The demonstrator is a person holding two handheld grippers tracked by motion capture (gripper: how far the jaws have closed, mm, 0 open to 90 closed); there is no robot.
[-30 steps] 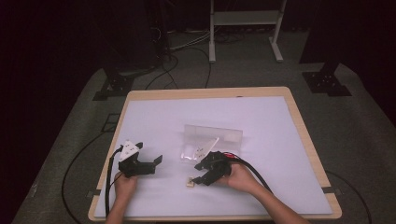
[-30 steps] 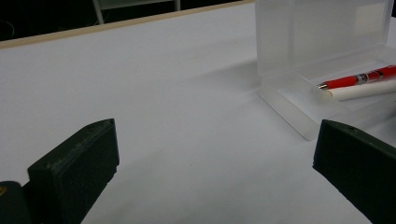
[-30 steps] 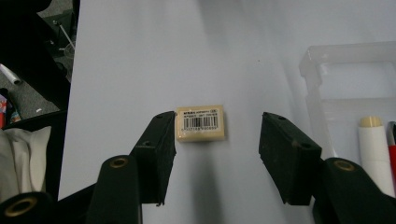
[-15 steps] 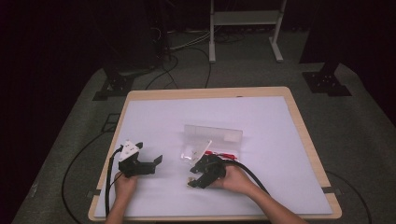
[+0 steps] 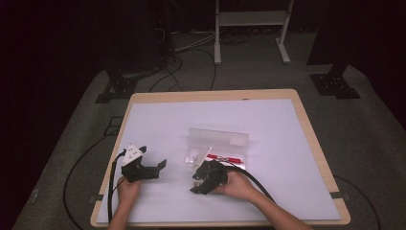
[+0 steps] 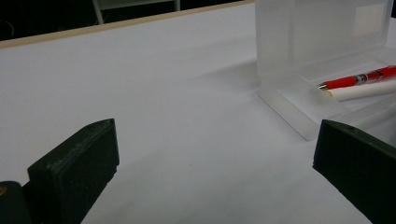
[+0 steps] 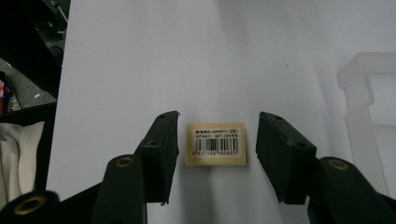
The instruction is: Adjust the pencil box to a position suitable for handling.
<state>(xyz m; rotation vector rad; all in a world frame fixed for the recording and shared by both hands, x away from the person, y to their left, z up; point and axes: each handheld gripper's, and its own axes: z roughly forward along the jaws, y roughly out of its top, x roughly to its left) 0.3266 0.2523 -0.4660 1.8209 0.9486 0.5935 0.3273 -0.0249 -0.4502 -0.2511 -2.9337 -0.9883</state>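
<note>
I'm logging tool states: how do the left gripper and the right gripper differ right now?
The left gripper has only bare table between its jaws; the right gripper brackets a small barcoded eraser. The left's jaws spread wider than the right's. Both are open and hand-held.

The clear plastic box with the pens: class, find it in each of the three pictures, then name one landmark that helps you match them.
High view: clear plastic box, table centre, lid upright, just beyond the right gripper.
Left gripper view: upper right, red pen inside.
Right gripper view: right edge, only a corner.
Shared landmark: the white table mat under the box.
</note>
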